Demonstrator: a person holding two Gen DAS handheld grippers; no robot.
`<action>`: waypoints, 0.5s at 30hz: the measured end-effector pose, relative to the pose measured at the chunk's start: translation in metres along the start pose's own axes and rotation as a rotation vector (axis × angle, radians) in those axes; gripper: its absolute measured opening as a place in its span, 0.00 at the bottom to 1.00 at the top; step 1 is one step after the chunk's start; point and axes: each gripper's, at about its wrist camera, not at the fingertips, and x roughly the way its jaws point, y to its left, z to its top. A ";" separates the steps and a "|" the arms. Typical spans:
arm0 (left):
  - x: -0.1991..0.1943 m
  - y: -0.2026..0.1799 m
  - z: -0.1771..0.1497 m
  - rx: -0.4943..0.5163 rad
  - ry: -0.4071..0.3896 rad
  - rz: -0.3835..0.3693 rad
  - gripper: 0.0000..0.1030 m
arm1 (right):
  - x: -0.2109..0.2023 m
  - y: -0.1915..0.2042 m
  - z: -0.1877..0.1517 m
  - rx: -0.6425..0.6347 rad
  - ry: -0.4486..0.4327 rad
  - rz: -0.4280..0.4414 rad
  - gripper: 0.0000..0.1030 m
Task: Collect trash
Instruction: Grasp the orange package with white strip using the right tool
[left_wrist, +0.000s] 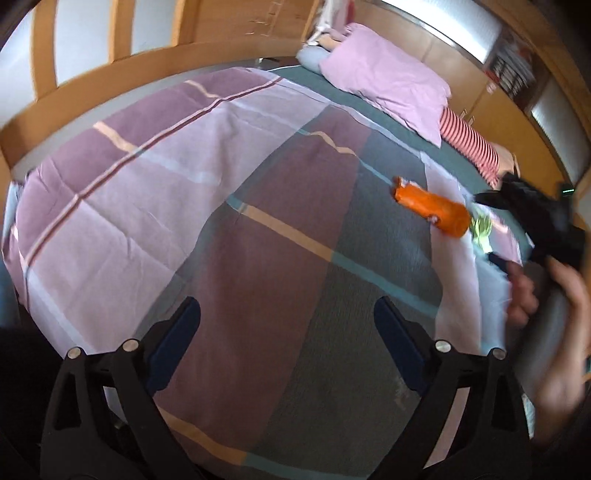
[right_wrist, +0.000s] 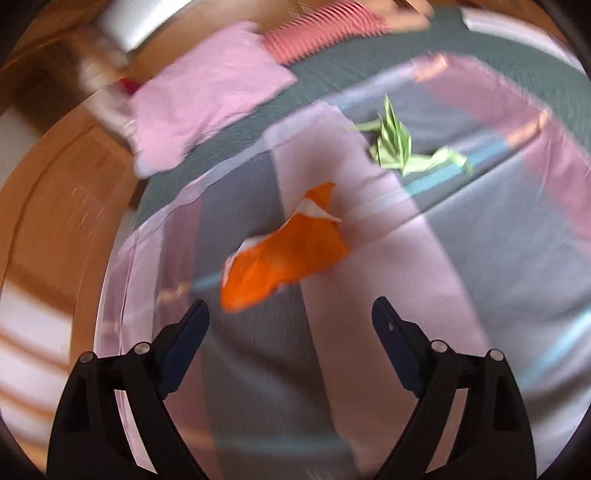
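While both scraps lie loose on the bedspread (right_wrist: 424, 258), I judge nothing collected yet: my right gripper (right_wrist: 290, 332), jaws spread and empty, is near the orange wrapper (right_wrist: 284, 258); the green paper (right_wrist: 399, 146) lies farther; my left gripper (left_wrist: 286, 328) is spread over bare cover.

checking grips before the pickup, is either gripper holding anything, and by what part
Nothing is held. The left gripper and right gripper are both open and empty; the orange wrapper and green paper lie untouched on the bed.
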 end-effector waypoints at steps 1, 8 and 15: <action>0.001 -0.001 0.000 -0.013 0.006 -0.009 0.92 | 0.016 -0.002 0.006 0.058 0.012 -0.007 0.86; 0.005 0.006 0.002 -0.129 0.028 -0.069 0.92 | 0.080 -0.002 0.033 0.184 -0.019 -0.129 0.88; 0.006 0.028 0.004 -0.246 0.024 -0.053 0.92 | 0.084 0.010 0.037 0.029 -0.034 -0.120 0.48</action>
